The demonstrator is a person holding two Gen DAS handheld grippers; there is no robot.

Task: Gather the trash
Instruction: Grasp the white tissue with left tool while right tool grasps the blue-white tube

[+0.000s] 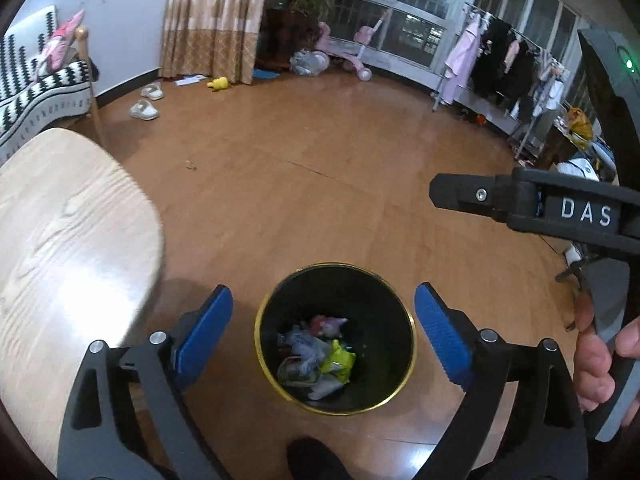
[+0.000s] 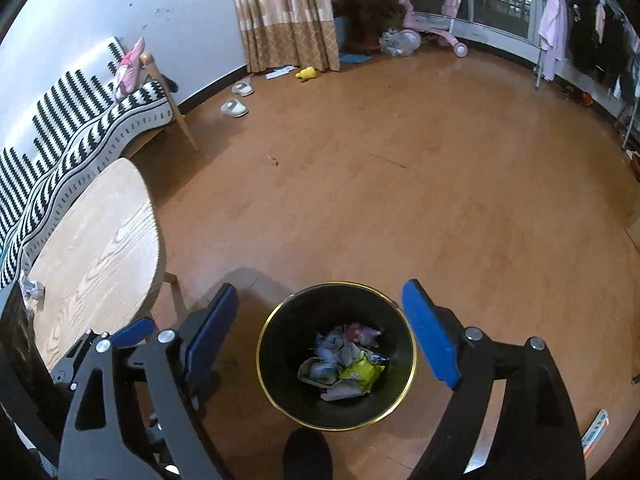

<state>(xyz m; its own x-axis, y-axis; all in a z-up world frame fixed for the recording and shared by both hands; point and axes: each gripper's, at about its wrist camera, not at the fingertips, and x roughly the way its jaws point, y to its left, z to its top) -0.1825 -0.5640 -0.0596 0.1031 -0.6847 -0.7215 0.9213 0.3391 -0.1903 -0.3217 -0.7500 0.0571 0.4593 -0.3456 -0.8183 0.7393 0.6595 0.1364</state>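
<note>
Bin (image 1: 335, 407) on wooden floor (image 1: 320, 184).

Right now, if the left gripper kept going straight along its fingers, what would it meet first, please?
Probably the trash inside the black gold-rimmed round bin, whose mouth lies between the open left gripper fingers; depth is uncertain.

The left hand-held gripper (image 1: 323, 330) and right hand-held gripper (image 2: 320, 334) both point downward, jaws spread wide, holding nothing.
</note>
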